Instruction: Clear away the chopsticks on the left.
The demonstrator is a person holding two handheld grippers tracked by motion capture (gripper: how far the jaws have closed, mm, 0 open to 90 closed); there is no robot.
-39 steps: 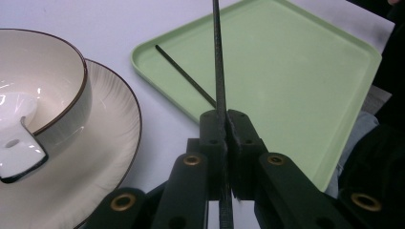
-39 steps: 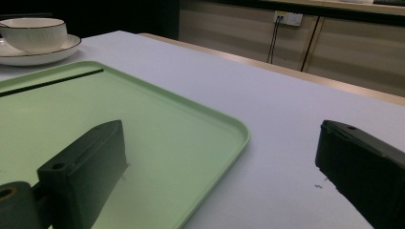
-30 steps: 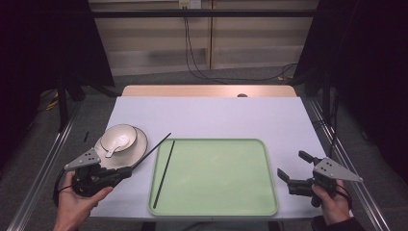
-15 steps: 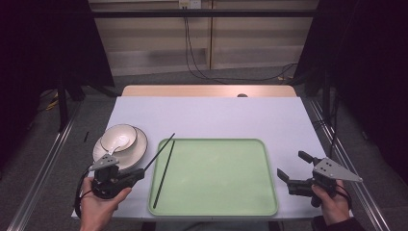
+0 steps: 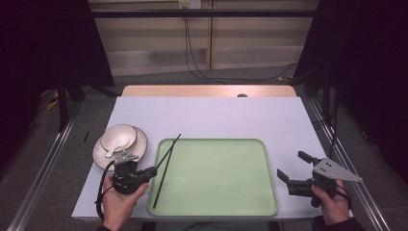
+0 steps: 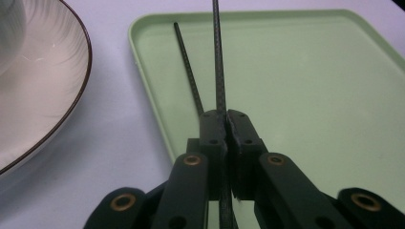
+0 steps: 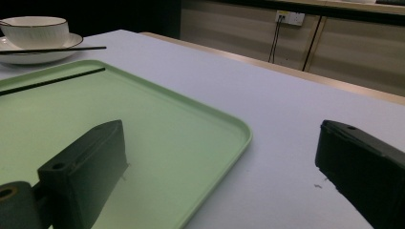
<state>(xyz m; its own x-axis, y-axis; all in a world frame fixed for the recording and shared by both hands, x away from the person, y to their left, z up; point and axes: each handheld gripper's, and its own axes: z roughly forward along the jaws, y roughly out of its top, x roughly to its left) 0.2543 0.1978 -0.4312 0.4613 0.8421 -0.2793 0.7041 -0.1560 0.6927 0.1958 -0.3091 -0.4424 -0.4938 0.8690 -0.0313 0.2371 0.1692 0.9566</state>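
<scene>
A black chopstick (image 6: pixel 218 57) is pinched in my left gripper (image 6: pixel 226 115), whose jaws are shut on its near end. It points away over the left rim of the green tray (image 6: pixel 305 86). A second chopstick (image 6: pixel 187 67) lies inside the tray just to its left. From above, my left gripper (image 5: pixel 152 171) sits at the tray's (image 5: pixel 216 211) left edge, with the held chopstick (image 5: pixel 172 146) slanting up and right and the lying one (image 5: pixel 159 190) along the tray's left side. My right gripper (image 5: pixel 290 164) rests open beside the tray's right edge, with nothing between its jaws (image 7: pixel 224 157).
A white bowl (image 5: pixel 119 136) sits on a white plate (image 5: pixel 102 155) left of the tray, close behind my left hand. The same bowl (image 7: pixel 36 30) shows far off in the right gripper view. The white table (image 5: pixel 211 115) extends beyond the tray.
My left gripper has moved right, from beside the plate to the tray's left edge, carrying the chopstick with it. The right gripper has stayed put.
</scene>
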